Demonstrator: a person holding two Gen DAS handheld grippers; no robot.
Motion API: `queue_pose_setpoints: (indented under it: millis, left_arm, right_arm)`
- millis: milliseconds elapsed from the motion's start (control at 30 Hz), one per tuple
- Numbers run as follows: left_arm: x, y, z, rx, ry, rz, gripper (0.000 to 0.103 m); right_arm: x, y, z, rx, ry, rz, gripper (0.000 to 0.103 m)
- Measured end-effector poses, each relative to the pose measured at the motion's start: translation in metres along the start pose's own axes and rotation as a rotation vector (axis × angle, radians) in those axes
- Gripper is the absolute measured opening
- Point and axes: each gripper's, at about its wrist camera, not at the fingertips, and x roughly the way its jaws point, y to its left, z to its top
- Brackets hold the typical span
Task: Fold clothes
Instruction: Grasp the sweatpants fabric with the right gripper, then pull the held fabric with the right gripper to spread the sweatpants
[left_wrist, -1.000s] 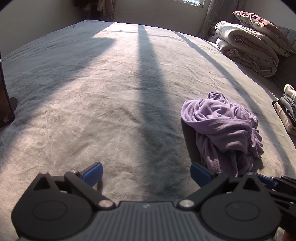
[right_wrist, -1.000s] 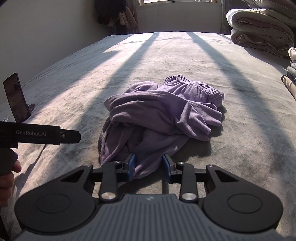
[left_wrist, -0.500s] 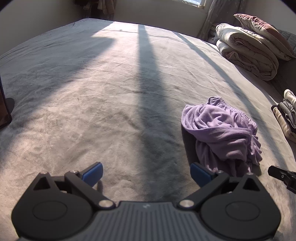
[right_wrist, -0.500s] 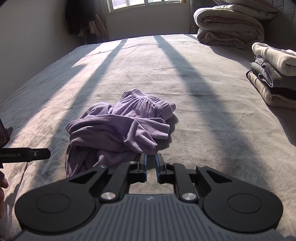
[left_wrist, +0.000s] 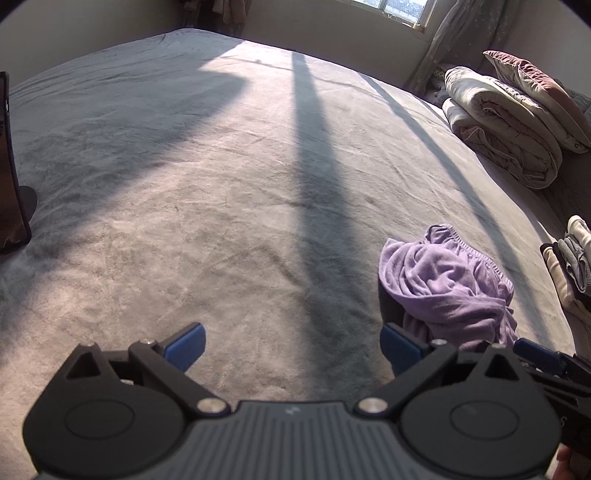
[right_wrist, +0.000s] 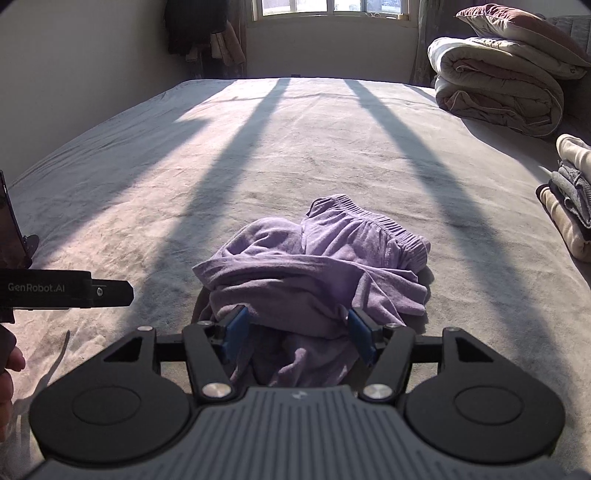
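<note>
My right hand-held gripper (right_wrist: 297, 334) has just been opening; its jaws straddle the near edge of the crumpled purple garment (right_wrist: 314, 266) on the bed (right_wrist: 295, 147), unclamped, ready to grasp. My left hand-held gripper (left_wrist: 291, 345) hangs released beside it.

The left gripper (left_wrist: 291, 341) is hovering wide open over bare bed (left_wrist: 221, 184) — crumpled purple garment (left_wrist: 447, 288) lying just right, seemingly untouched.

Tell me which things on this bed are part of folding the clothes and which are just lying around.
Part of the job:
- crumpled purple garment
- right tongs, open, just widened, cloth between them
- left tongs, open, over bare bed

Lying about:
- folded clothes stack, already done
- rolled duvet
- pillow
- phone on stand
</note>
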Motion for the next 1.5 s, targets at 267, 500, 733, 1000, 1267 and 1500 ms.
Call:
queue_pose_setpoints:
  millis: [267,500,733,1000,1267,1500]
  left_arm:
    - [-0.003,0.013,0.001,-0.023,0.027,-0.017,0.101]
    - [-0.007,0.010,-0.001,-0.027,0.036,-0.053,0.101]
    - [0.000,-0.005,-0.007,-0.012,0.076,-0.098,0.101]
    - [0.006,-0.019,-0.016,0.015,0.100,-0.102,0.101]
    - [0.007,-0.018,-0.024,0.019,0.117,-0.092,0.101]
    - [0.006,-0.019,-0.026,0.021,0.119,-0.099,0.101]
  right_arm:
    - [0.021,0.026,0.012,-0.031,-0.012,-0.036,0.063]
    - [0.006,0.013,0.008,0.057,-0.032,-0.046,0.019]
    - [-0.041,-0.019,0.001,0.103,-0.076,-0.100,0.018]
    - [-0.074,-0.063,-0.024,0.153,-0.065,-0.205,0.018]
    - [-0.089,-0.110,-0.049,0.222,-0.009,-0.351,0.017]
    - [-0.094,-0.137,-0.059,0.304,0.048,-0.385,0.018]
